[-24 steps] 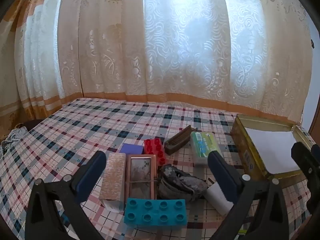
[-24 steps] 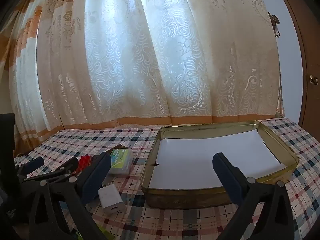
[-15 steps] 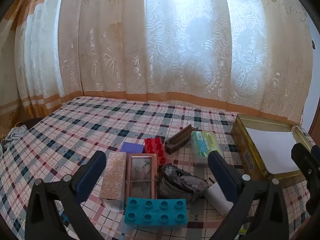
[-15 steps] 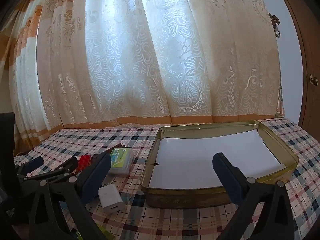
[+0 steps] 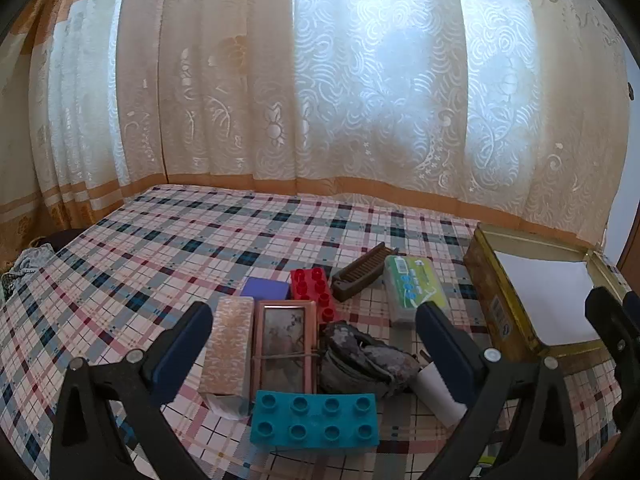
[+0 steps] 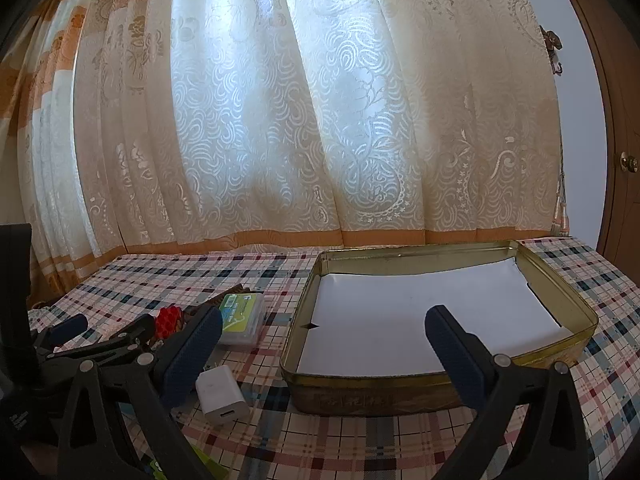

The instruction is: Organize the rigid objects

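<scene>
My left gripper [image 5: 314,334] is open and empty above a cluster on the checked tablecloth: a teal brick [image 5: 315,420], a patterned box [image 5: 228,350], a framed picture [image 5: 285,346], a red brick [image 5: 314,290], a purple block [image 5: 265,289], a brown comb [image 5: 360,276], a green-labelled case [image 5: 414,290], a grey crumpled pouch [image 5: 362,362] and a white charger [image 5: 438,394]. My right gripper [image 6: 324,340] is open and empty in front of a gold tin [image 6: 380,394] lined with white paper. The charger [image 6: 221,394] and case [image 6: 242,318] lie left of the tin.
Lace curtains hang behind the table. The tin [image 5: 486,292] stands at the right of the cluster. The left gripper's body [image 6: 72,356] shows at the lower left of the right wrist view. A wooden door [image 6: 624,160] is at the far right.
</scene>
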Action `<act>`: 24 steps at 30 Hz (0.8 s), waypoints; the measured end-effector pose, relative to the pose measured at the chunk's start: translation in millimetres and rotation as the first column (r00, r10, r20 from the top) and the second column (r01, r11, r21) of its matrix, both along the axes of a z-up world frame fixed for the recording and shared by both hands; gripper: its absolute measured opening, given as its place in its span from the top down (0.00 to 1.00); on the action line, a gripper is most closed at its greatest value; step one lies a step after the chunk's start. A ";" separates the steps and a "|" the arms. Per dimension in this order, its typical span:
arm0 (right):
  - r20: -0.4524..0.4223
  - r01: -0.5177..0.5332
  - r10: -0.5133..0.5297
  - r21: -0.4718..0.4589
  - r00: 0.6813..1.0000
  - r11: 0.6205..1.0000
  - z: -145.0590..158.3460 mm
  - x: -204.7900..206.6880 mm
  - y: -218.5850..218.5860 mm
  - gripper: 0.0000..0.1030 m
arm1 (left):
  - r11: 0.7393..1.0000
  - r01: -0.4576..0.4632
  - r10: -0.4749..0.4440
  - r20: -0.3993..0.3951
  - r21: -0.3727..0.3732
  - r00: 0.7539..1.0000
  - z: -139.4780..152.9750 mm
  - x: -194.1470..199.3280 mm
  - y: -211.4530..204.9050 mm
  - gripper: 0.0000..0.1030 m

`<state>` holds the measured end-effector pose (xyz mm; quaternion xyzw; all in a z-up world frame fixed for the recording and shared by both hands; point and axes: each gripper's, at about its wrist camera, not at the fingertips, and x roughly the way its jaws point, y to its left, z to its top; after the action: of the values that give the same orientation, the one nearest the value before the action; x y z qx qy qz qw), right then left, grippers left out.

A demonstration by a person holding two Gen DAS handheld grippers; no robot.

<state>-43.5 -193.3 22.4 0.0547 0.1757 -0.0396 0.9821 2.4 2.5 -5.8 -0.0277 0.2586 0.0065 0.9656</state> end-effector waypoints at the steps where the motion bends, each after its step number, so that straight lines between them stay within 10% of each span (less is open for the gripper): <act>1: 0.001 0.001 -0.001 0.000 1.000 1.000 0.0 0.2 -0.2 0.00 | 1.000 0.000 0.000 -0.001 -0.001 1.000 -0.3 0.0 0.2 0.00; 24: 0.010 0.049 -0.049 -0.007 0.999 0.999 1.0 -1.9 -5.3 0.00 | 1.000 0.008 -0.008 0.000 0.007 1.000 -3.2 0.7 -6.5 0.00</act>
<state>-45.4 -198.5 23.4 0.0559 0.1694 -0.0641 0.9819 3.1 -4.1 -9.0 -0.0233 0.2585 0.0037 0.9657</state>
